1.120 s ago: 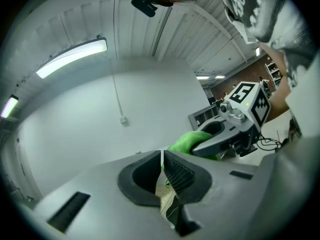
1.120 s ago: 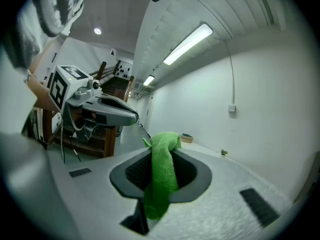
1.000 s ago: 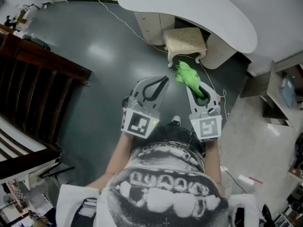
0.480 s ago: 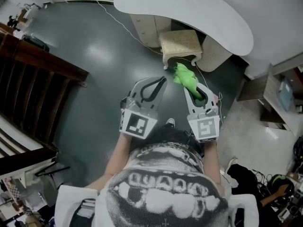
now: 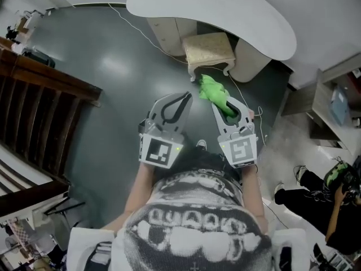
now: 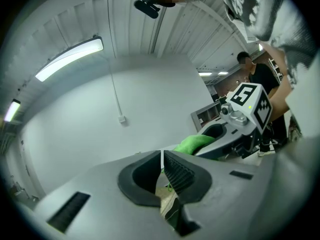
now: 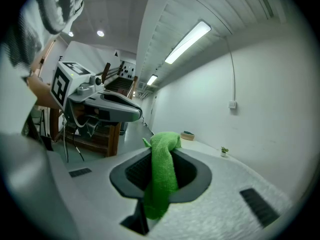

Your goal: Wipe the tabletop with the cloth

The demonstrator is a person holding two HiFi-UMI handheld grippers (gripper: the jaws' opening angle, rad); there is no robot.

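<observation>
My right gripper [image 5: 216, 96] is shut on a bright green cloth [image 5: 212, 90], which bunches out past its tips; in the right gripper view the cloth [image 7: 162, 176] hangs between the jaws. My left gripper [image 5: 181, 100] is held beside it at the same height, shut with nothing in it, its ribbed pads [image 6: 177, 171] pressed together. Both are in the air over the dark floor, short of the white curved tabletop [image 5: 225, 16], which lies ahead. The cloth [image 6: 192, 144] also shows in the left gripper view.
A beige cushioned stool [image 5: 208, 48] stands under the table's near edge, with a white cable [image 5: 141, 27] trailing over the floor. A dark wooden railing [image 5: 45, 95] runs along the left. A person in black [image 5: 333, 202] crouches at the lower right near shelving [image 5: 333, 106].
The table and stool have shifted left and slightly nearer in the head view. A crouching person has come into view at the right. Both grippers keep their hold and spacing.
</observation>
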